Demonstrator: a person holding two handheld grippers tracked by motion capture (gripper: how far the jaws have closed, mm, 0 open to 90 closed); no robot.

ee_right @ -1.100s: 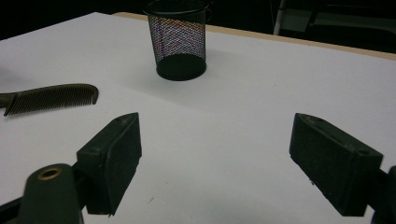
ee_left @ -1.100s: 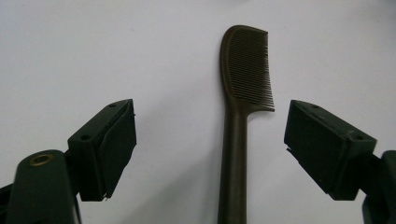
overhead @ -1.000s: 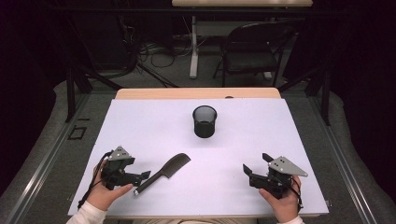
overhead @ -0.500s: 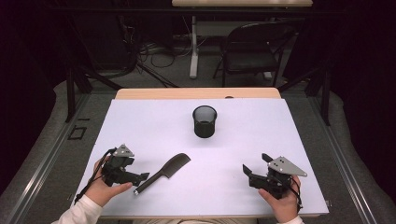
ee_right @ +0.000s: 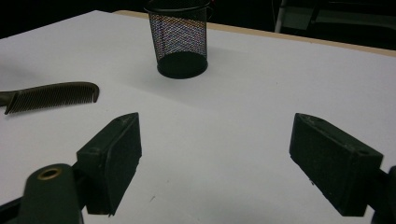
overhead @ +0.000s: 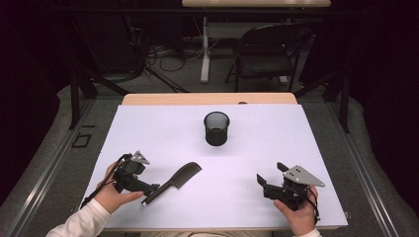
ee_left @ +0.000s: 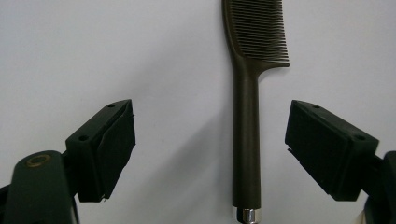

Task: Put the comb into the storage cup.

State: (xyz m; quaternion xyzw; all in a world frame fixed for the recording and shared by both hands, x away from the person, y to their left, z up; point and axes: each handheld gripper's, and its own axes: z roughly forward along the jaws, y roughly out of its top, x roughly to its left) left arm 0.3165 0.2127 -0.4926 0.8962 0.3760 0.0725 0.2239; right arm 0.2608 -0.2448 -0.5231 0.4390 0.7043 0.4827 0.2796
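My left gripper is spread wide over the handle of the dark comb, one jaw on either side, neither touching it. The comb lies flat on the white table, on my side of the black mesh cup and to its left, teeth pointing toward the cup. My right gripper is spread too, holding nothing, nearer me than the cup and to its right.
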